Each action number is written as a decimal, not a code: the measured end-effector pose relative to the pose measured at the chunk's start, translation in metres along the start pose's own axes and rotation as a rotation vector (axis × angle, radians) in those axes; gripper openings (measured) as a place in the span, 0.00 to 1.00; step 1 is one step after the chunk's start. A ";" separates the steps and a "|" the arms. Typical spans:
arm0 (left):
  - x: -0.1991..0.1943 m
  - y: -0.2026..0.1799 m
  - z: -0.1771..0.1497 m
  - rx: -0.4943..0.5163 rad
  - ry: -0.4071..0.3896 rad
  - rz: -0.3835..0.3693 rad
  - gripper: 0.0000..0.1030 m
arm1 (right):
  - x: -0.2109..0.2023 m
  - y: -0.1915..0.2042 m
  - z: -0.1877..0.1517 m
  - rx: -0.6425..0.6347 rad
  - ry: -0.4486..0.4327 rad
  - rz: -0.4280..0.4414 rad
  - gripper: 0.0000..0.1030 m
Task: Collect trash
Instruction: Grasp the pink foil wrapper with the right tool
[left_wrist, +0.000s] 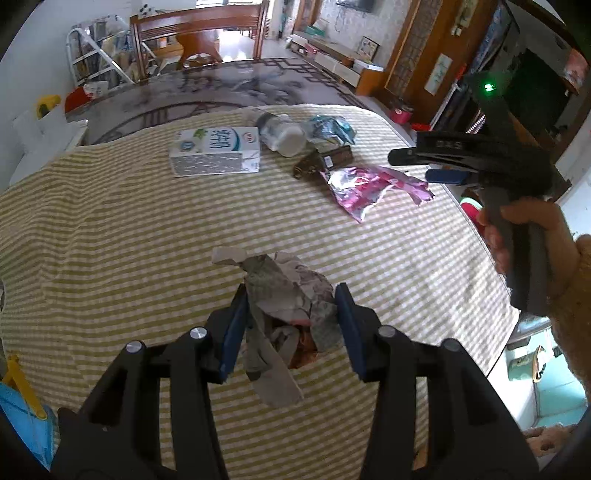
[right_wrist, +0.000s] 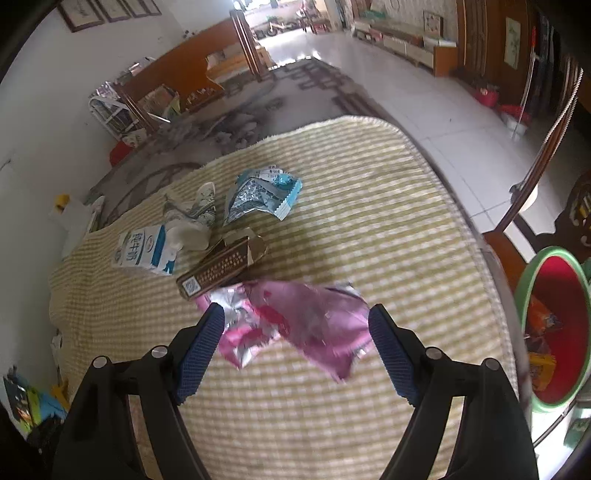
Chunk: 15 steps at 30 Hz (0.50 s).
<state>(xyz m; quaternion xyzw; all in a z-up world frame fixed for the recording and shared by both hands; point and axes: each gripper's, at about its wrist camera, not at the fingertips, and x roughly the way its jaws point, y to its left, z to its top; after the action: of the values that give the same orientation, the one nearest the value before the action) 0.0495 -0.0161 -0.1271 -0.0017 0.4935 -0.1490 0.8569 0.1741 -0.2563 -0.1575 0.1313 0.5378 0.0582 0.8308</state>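
A person works over a desk (left_wrist: 110, 229) draped in a yellow-and-white striped cloth, a handheld tool in each hand. In the left wrist view, the left tool (left_wrist: 291, 317) has its blue-padded fingers (left_wrist: 233, 325) set on either side of a crumpled wad of grey-brown paper (left_wrist: 284, 295) at the near edge of the cloth; the pads appear to press against the wad, which fills the gap between them.

To the right, the right tool (right_wrist: 295, 328) hangs above a torn pink foil wrapper (right_wrist: 295, 314), its fingers spread wide apart and holding nothing. The wrapper lies on the cloth, one corner against a brown cardboard box (right_wrist: 218, 269) with an open flap. In the left wrist view the same tool shows side-on at the right, gripped in the person's right hand (left_wrist: 532, 240).

Farther across the desk lie the rest of the litter: a blue-and-white milk carton (left_wrist: 214, 149) on its side at far left, a crushed plastic bottle (left_wrist: 282, 134) just beside it, and a blue and silver snack packet (right_wrist: 258, 195) beyond the box.

Off the right edge of the desk stands a red bin with a green rim (right_wrist: 554, 295), already holding a few orange wrappers (right_wrist: 543, 354).
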 end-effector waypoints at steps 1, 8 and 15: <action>0.001 0.001 0.000 -0.005 0.001 0.003 0.44 | 0.005 0.002 0.002 -0.004 0.011 -0.001 0.75; 0.004 0.012 -0.008 -0.041 0.025 0.033 0.45 | 0.032 0.011 0.006 -0.045 0.091 -0.007 0.74; 0.003 0.020 -0.011 -0.062 0.028 0.056 0.46 | 0.027 0.021 -0.008 -0.112 0.116 0.026 0.48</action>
<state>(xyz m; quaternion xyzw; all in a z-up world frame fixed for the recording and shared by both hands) 0.0463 0.0040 -0.1381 -0.0125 0.5095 -0.1098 0.8534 0.1784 -0.2288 -0.1785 0.0882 0.5793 0.1067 0.8033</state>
